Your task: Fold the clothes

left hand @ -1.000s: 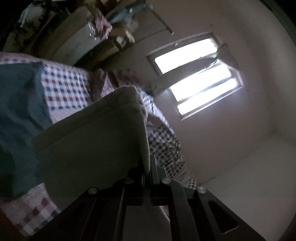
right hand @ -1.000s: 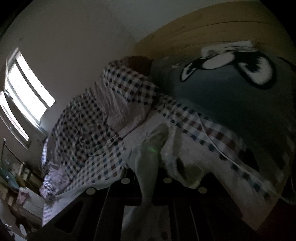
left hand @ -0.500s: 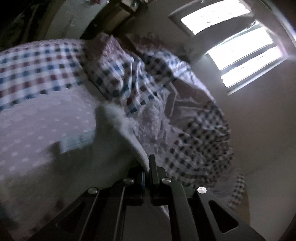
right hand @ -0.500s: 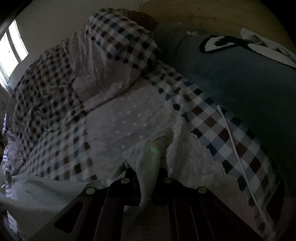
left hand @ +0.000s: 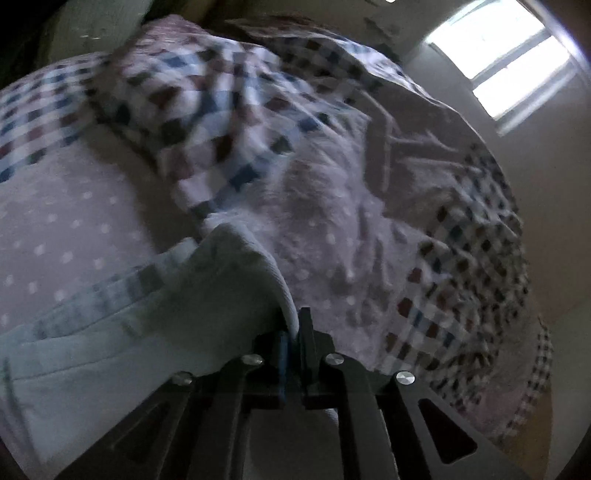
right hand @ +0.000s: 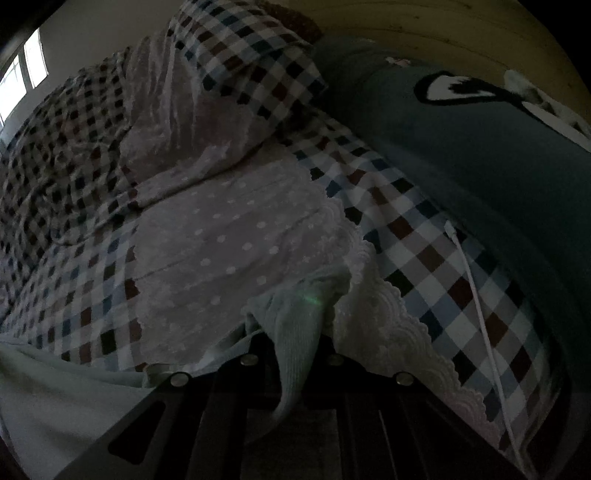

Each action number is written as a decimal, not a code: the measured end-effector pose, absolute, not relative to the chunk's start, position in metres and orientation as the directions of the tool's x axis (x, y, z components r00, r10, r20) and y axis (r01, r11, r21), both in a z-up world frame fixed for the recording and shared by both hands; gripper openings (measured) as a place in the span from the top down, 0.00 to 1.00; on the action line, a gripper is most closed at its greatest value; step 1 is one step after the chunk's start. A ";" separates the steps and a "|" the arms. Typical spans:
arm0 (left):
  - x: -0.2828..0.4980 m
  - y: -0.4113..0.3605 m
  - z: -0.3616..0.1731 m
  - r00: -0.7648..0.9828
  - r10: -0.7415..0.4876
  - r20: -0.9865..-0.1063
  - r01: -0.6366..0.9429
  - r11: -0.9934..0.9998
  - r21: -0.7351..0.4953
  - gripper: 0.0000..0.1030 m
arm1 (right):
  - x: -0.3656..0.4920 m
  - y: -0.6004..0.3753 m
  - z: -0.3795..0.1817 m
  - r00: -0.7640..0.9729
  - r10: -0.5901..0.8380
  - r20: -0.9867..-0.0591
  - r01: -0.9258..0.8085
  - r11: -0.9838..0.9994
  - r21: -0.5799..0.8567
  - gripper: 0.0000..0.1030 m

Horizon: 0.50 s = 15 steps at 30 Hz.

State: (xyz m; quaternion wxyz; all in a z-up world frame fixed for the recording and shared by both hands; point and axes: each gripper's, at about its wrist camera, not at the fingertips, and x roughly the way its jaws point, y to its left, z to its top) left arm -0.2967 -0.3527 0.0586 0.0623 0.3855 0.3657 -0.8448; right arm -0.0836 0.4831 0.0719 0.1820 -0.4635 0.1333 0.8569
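A pale mint-white garment (left hand: 155, 314) lies low over the bed. My left gripper (left hand: 293, 325) is shut on its folded corner, and the cloth spreads left from the jaws. My right gripper (right hand: 299, 332) is shut on a ribbed edge of the same garment (right hand: 295, 332), which hangs down between the jaws; more of it trails off at the lower left (right hand: 55, 384). Both grippers are close above the pink dotted bedspread (right hand: 229, 243).
A checked quilt (left hand: 229, 122) is bunched on the bed. A dark teal pillow with a white print (right hand: 480, 155) lies at the right by the wooden headboard (right hand: 443, 33). A white cable (right hand: 476, 295) runs over the checked sheet. A bright window (left hand: 517, 66) is at the upper right.
Both grippers have dropped toward the bed, still holding the garment. The left view has swung from the wall and window down to the bedspread, and the cloth now rests lower.
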 end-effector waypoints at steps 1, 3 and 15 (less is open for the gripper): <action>-0.297 -0.355 0.059 -0.697 0.188 -0.692 0.373 -0.728 -0.575 0.79 | -0.085 0.483 0.070 -0.498 0.188 -0.847 -0.435 -0.899 0.056 0.95; -0.289 -0.363 0.069 -0.715 0.208 -0.668 0.344 -0.727 -0.594 0.44 | -0.085 0.482 0.069 -0.490 0.188 -0.851 -0.433 -0.900 0.051 0.94; -0.105 -0.446 0.066 -0.771 0.243 -0.588 0.302 -0.673 -0.675 0.16 | 0.035 0.414 0.144 -0.721 0.151 -0.677 -0.423 -0.869 0.257 0.32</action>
